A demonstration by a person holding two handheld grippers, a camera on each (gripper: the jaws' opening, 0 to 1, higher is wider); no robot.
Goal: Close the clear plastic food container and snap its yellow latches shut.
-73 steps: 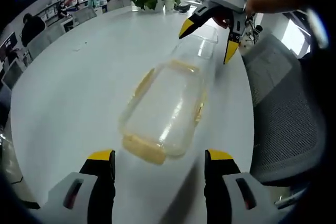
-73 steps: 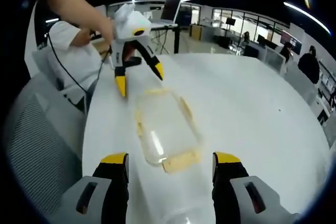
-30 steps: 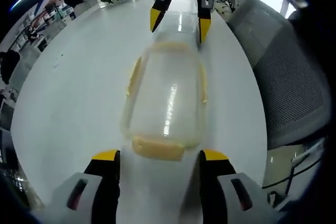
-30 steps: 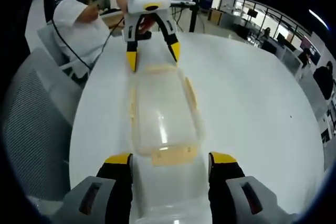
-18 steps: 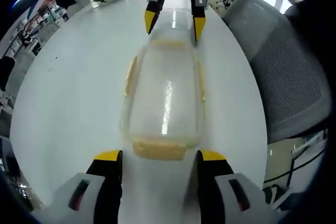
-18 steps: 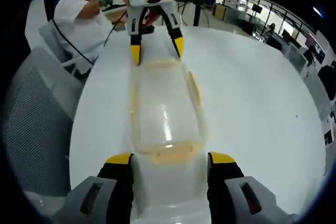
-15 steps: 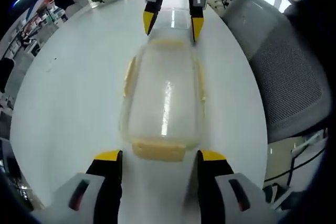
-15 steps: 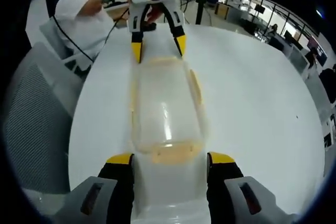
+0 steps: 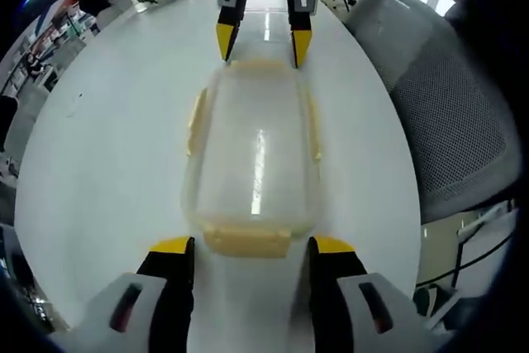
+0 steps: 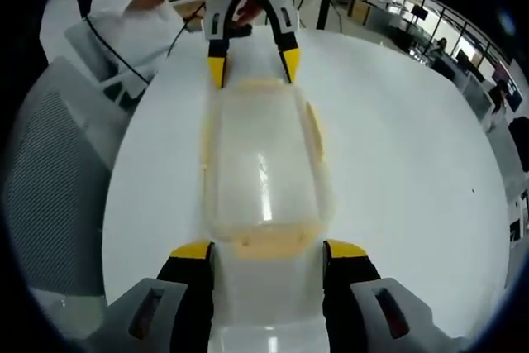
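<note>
With the container (image 9: 252, 155) lying lengthwise on the white table (image 9: 107, 146) between the spread left gripper (image 9: 245, 247) and spread right gripper (image 10: 263, 247), it could be skidded sideways if an end latch (image 9: 246, 240) is pressed off-centre.

No text, label, brand, number or sign can be read in either view; nothing legible stands on the container, the claws or the bench, and the background is too small and blurred to make out.
</note>
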